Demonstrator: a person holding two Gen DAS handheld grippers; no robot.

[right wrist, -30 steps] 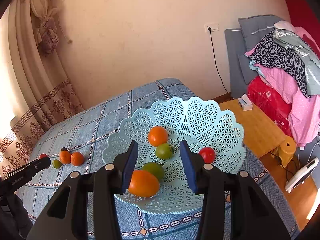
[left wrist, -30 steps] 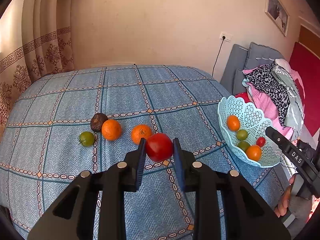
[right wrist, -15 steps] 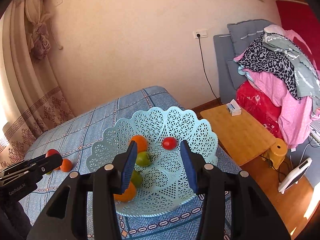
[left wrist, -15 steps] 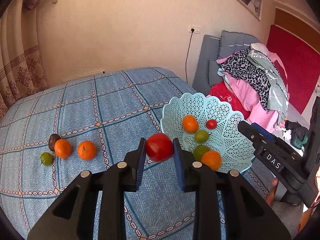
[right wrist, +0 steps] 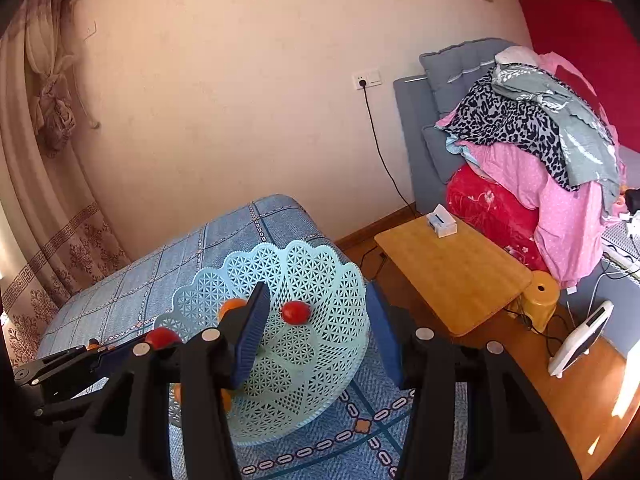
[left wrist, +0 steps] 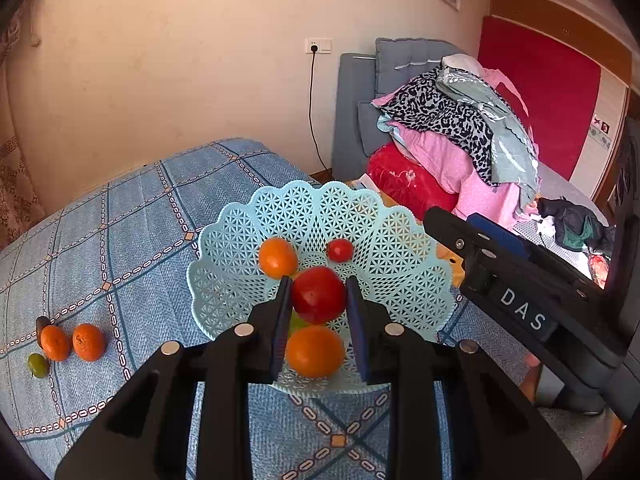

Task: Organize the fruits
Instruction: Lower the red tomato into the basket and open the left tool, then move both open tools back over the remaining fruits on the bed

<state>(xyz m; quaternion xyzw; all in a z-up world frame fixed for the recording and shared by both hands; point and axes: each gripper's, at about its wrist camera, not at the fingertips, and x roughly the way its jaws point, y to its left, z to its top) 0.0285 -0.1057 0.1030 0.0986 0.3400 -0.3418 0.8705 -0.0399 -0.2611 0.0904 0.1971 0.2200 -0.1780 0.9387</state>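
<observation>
My left gripper [left wrist: 318, 300] is shut on a large red tomato [left wrist: 319, 294] and holds it over the light blue lattice basket [left wrist: 236, 236]. Inside the basket lie an orange [left wrist: 277, 257], a small red tomato [left wrist: 339, 250], a second orange [left wrist: 315, 351] and a partly hidden green fruit [left wrist: 297, 323]. On the blue bedspread at the left remain two oranges [left wrist: 72, 342], a green fruit [left wrist: 38, 365] and a dark fruit [left wrist: 41, 324]. My right gripper [right wrist: 316, 336] is open with nothing between its fingers, above the basket's [right wrist: 320, 280] right side. The left gripper [right wrist: 120, 354] with its tomato [right wrist: 162, 337] shows in the right wrist view.
The bed ends just right of the basket. Beyond it stand a low wooden table [right wrist: 452, 268] with a small white box [right wrist: 440, 222], a yellow stool [right wrist: 542, 296] and a grey sofa piled with clothes [left wrist: 452, 128]. A cable [right wrist: 384, 160] hangs from the wall socket.
My left gripper has carried the red tomato rightward from the loose fruit to above the basket. My right gripper has drifted right, away from the basket's middle.
</observation>
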